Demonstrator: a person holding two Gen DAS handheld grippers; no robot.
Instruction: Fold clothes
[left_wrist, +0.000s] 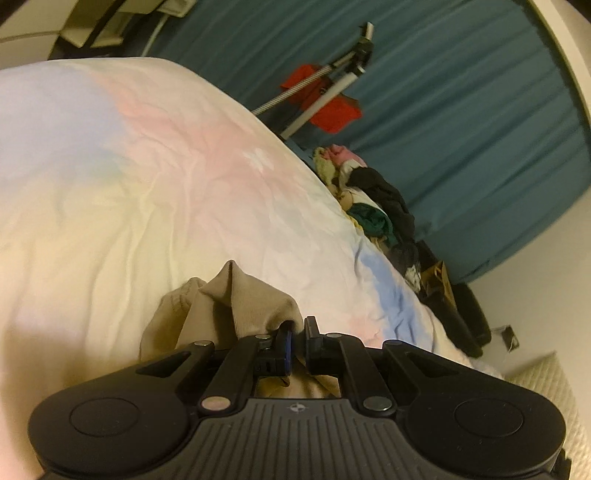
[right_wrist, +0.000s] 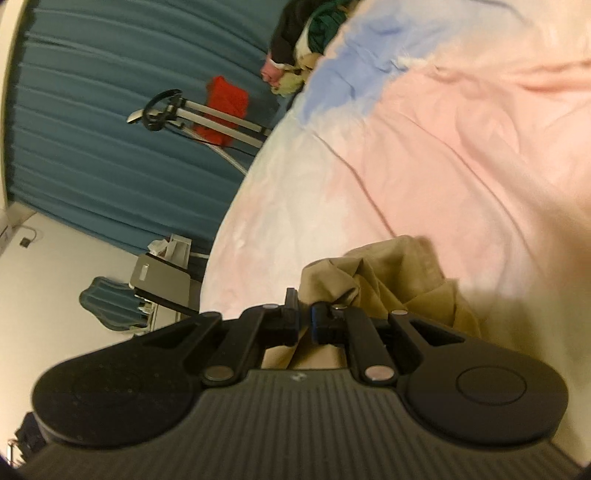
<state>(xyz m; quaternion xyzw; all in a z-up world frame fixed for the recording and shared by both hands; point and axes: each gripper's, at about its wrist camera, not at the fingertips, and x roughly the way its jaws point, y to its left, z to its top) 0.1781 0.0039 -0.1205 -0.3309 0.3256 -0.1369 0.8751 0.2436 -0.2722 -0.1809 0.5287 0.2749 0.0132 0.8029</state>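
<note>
Item: crumpled beige knit garment (left_wrist: 236, 302), pinched by left tool (left_wrist: 298, 332) and right tool (right_wrist: 304, 314) over pastel bedsheet (left_wrist: 147, 166). Risk: thin bunched grips may slip under tension.

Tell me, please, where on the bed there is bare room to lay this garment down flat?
The wide pastel sheet ahead of both grippers is bare, bordered by the tan garment pinched in the left gripper and right gripper. The far bed edge is crowded by the clothes pile near the teal curtain.

A pastel-sheeted bed (left_wrist: 147, 177) stands before teal curtains (left_wrist: 461, 110) and white wall (right_wrist: 55, 266).
</note>
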